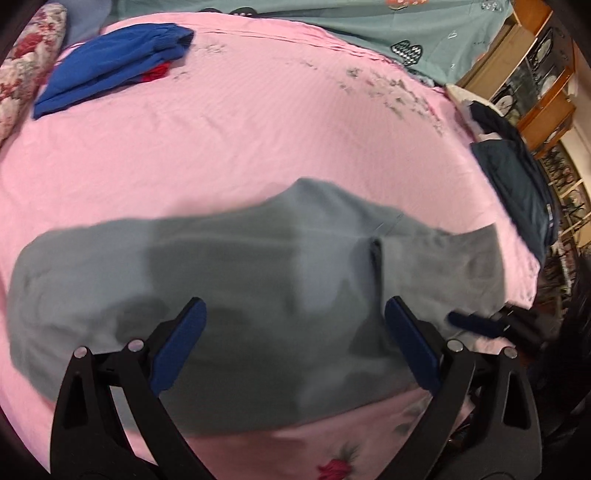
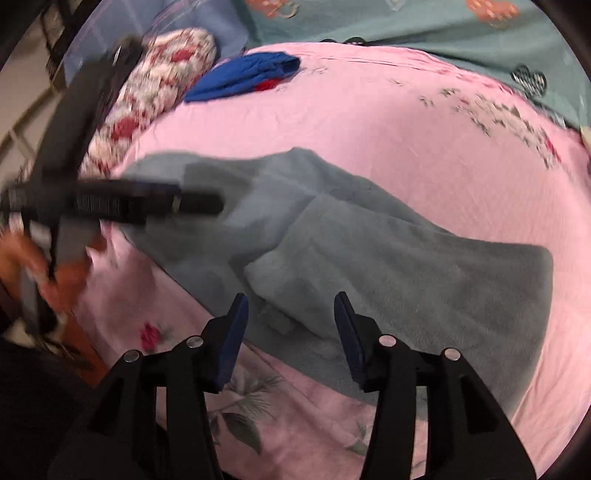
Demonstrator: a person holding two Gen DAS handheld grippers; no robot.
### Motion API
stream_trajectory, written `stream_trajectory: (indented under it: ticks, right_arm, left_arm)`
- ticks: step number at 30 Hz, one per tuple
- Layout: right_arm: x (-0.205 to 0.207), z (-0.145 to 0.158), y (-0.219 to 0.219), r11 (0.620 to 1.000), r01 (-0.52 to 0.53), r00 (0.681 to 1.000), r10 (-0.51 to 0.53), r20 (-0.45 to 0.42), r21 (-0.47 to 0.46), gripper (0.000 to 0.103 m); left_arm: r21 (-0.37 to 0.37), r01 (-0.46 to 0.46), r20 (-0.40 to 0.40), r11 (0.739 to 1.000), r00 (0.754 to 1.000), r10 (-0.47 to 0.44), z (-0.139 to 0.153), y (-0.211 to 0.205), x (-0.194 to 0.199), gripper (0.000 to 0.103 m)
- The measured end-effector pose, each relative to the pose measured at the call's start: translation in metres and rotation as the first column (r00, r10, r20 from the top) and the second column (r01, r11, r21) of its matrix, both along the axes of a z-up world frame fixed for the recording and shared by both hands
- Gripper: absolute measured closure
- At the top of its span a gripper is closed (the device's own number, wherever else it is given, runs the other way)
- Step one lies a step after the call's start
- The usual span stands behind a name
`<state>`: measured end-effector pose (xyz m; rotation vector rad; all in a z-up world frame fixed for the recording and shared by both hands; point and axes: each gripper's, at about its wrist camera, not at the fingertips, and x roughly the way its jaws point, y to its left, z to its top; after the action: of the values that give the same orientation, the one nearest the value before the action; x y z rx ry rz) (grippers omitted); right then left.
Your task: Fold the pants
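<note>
Grey pants lie across the pink bedsheet, folded lengthwise with one layer over another. My left gripper is open and empty, hovering over the middle of the pants. The right gripper shows blurred at the right edge of the left wrist view. In the right wrist view the pants lie on the pink sheet. My right gripper is open and empty above their near folded edge. The left gripper appears blurred at the left, over the pants' far end.
A folded blue garment lies at the far left of the bed, beside a floral pillow. Dark folded clothes sit at the bed's right edge. A teal blanket lies at the back. Wooden shelves stand right.
</note>
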<state>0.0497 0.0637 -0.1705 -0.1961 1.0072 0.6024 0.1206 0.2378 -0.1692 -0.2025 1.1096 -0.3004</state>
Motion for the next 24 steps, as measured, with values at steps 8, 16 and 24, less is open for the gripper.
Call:
stream_trajectory:
  ticks: [8, 16, 24]
  right_arm:
    - [-0.003, -0.003, -0.001, 0.996, -0.010, 0.997, 0.017, 0.080, -0.084, 0.088]
    - [0.000, 0.030, -0.088, 0.955, 0.294, 0.954, -0.291, 0.076, -0.035, 0.073]
    - [0.066, -0.008, -0.162, 0.841, 0.541, 0.840, -0.541, -0.025, -0.016, 0.078]
  left_arm:
    - [-0.006, 0.078, 0.031, 0.997, 0.997, -0.077, 0.010, -0.026, 0.017, 0.005]
    - [-0.025, 0.087, 0.008, 0.996, 0.996, -0.087, 0.005, -0.029, 0.011, 0.004]
    - [-0.055, 0.151, -0.024, 0.987, 0.988, -0.153, -0.003, -0.066, 0.010, 0.004]
